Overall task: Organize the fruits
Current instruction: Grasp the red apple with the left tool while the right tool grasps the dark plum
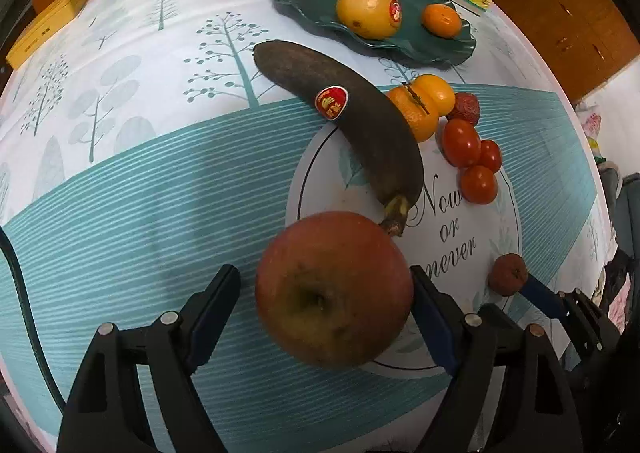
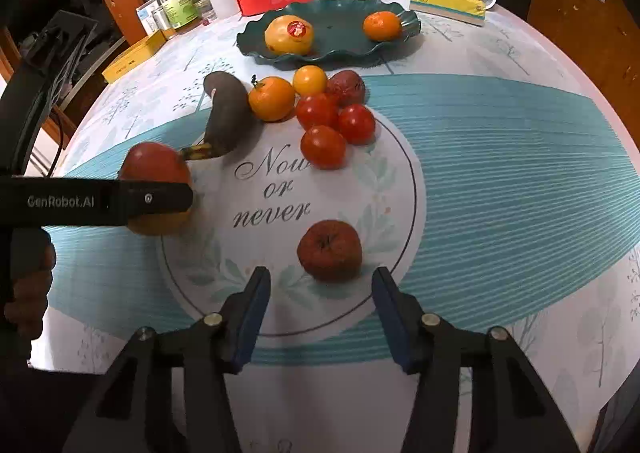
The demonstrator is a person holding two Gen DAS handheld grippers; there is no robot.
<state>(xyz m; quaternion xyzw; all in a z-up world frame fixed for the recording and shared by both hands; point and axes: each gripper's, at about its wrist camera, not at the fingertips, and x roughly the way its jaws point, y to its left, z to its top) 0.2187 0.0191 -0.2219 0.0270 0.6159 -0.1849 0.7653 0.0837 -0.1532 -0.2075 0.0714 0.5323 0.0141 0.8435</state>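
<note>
Nearest my left gripper (image 1: pixel 326 293) an apple (image 1: pixel 334 289) is sitting between the fingers; the right finger is touching its side, the left finger is standing apart from it, so the tongs are spread. My right gripper (image 2: pixel 320 307) is hovering with its tongs spread too, just short of a small wrinkled fruit (image 2: pixel 330 250) lying on the tablecloth's (image 2: pixel 500 157) printed circle. Beyond the apple a dark banana (image 1: pixel 352 113) is lying, its stem almost touching the apple. Beside it two oranges (image 1: pixel 420 103) and three tomatoes (image 1: pixel 472 159) are clustering. Toward the table's far edge a green plate (image 2: pixel 332 9) is holding a yellow fruit (image 2: pixel 289 34) and an orange, well apart.
</note>
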